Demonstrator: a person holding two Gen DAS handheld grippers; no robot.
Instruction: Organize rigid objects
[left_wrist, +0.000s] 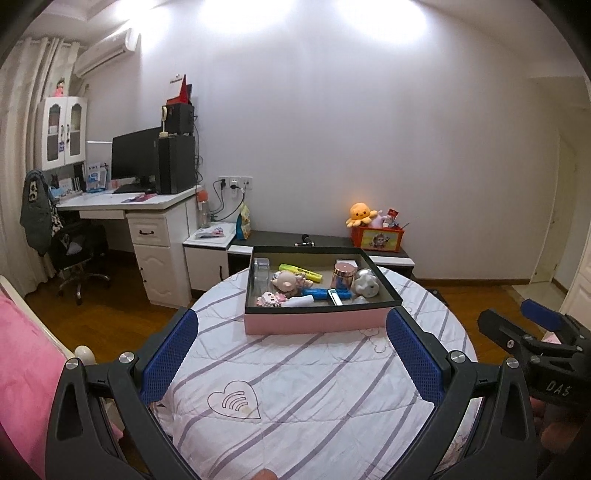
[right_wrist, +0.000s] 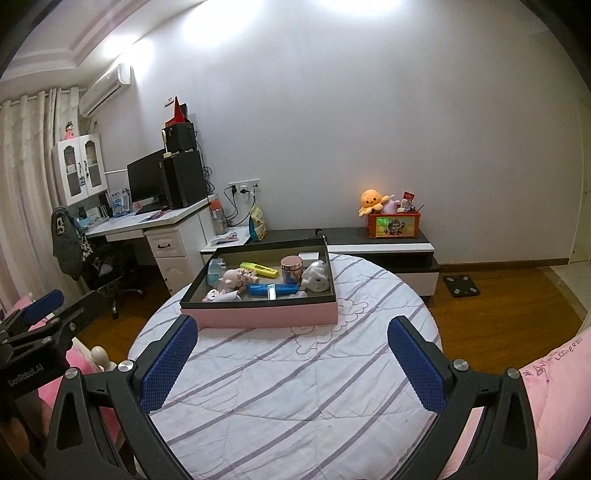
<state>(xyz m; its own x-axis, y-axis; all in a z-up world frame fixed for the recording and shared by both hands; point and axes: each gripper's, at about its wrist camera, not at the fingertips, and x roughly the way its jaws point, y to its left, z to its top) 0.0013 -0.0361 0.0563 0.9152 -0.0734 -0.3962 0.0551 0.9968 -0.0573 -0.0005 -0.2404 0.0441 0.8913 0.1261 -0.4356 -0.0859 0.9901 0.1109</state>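
A pink box with a black rim (left_wrist: 314, 322) (right_wrist: 269, 315) stands at the far side of a round table with a striped cloth (left_wrist: 295, 384) (right_wrist: 291, 380). It holds a yellow highlighter (left_wrist: 300, 272) (right_wrist: 259, 270), a rose-gold jar (left_wrist: 342, 277) (right_wrist: 291, 269), a blue object (left_wrist: 325, 294) (right_wrist: 271, 290), a white figure (left_wrist: 365, 285) (right_wrist: 316, 278), a pink pig toy (left_wrist: 286, 281) (right_wrist: 233, 277) and a clear cup (left_wrist: 261, 272). My left gripper (left_wrist: 291, 334) is open and empty, short of the box. My right gripper (right_wrist: 293, 339) is open and empty too.
A white desk with a monitor (left_wrist: 135, 158) and a swivel chair (left_wrist: 79, 254) stand at the left. A low cabinet behind the table carries a red toy box (left_wrist: 377, 238) (right_wrist: 393, 226). Pink bedding (left_wrist: 26, 369) (right_wrist: 554, 387) flanks the table. A scale (right_wrist: 461, 285) lies on the floor.
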